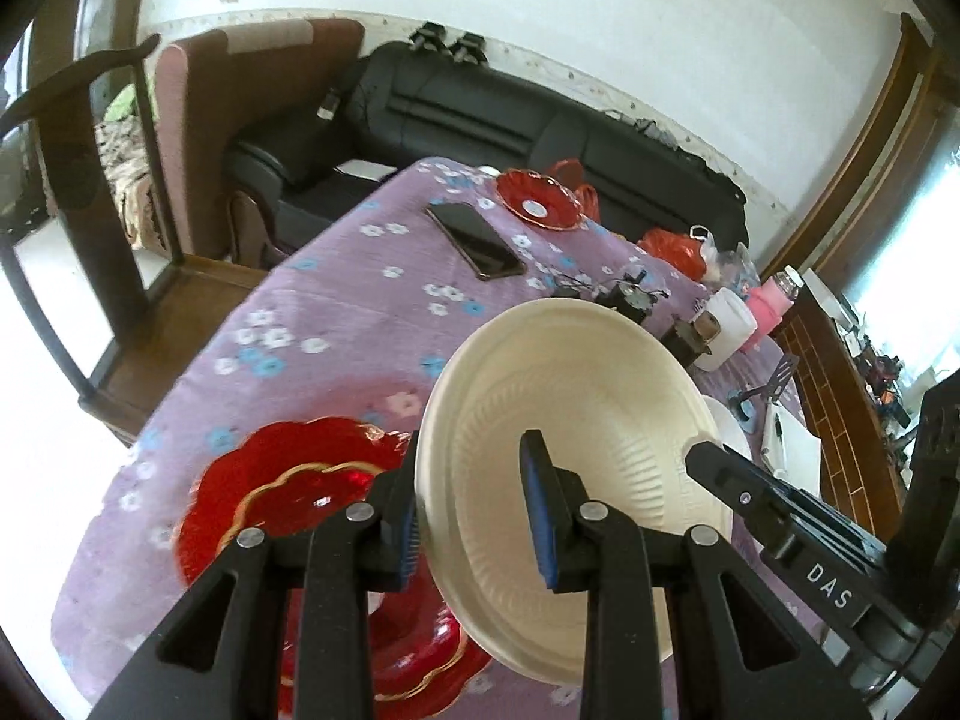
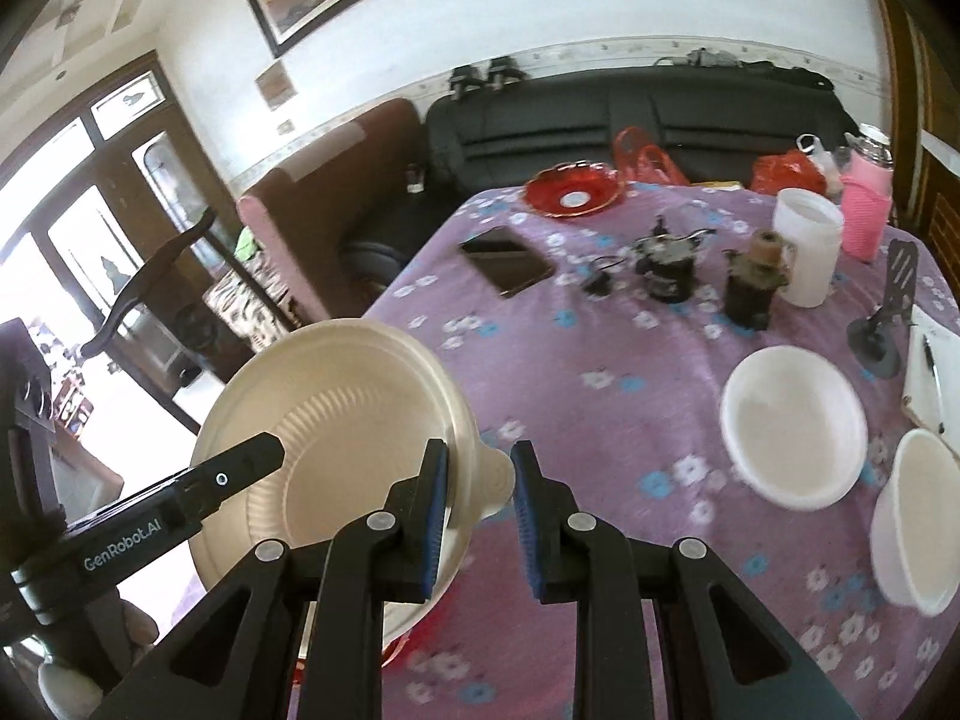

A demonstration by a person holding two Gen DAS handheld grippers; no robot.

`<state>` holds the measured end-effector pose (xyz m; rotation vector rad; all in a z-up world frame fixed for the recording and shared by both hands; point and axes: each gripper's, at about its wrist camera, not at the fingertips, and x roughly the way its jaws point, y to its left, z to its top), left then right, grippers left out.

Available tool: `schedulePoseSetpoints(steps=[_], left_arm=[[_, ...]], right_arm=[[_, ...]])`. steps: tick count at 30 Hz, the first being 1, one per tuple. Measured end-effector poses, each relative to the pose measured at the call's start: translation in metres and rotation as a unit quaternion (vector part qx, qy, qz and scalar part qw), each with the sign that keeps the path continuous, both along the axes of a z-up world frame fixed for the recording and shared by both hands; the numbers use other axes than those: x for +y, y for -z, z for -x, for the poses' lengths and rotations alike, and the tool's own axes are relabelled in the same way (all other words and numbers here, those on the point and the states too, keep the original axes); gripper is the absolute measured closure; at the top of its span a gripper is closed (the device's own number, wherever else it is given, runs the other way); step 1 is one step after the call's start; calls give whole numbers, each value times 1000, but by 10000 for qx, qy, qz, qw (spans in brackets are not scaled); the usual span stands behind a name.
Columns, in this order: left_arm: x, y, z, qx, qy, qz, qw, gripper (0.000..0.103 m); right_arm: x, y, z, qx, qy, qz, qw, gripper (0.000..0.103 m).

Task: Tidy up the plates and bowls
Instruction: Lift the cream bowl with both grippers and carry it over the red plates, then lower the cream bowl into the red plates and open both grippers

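Cream round paper plate (image 1: 576, 450) with a fluted inner wall, held tilted above the purple floral surface (image 1: 336, 312), its hollow facing the cameras. Left hand-held gripper (image 1: 474, 510) clamps its rim at 9 o'clock; right hand-held gripper (image 2: 480, 510) clamps the rim at 3 o'clock.

Each hand-held gripper (image 1: 474, 516) (image 2: 480, 516) is black, with blue ribbed pads (image 1: 543, 516) and silver pivot screws; white lettering marks the side arms beside those screws.
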<state>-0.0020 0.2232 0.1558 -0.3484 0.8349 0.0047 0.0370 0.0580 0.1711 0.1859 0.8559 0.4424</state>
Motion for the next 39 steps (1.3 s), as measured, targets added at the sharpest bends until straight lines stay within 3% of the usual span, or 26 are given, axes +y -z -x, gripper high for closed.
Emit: schedulePoseSetpoints(steps=[8, 17, 24, 39], left_arm=[[34, 19, 38, -115, -347, -66, 9993, 75], [68, 72, 42, 286, -626, 203, 9974, 75], [82, 102, 38, 523, -724, 291, 9956, 75], [89, 119, 36, 682, -741, 324, 9944, 72]], right_arm=[[42, 17, 27, 70, -258, 111, 9996, 79], [74, 66, 25, 469, -348, 198, 9981, 79], [90, 85, 25, 451, -392, 435, 9973, 79], [94, 105, 20, 591, -382, 456, 9965, 79]])
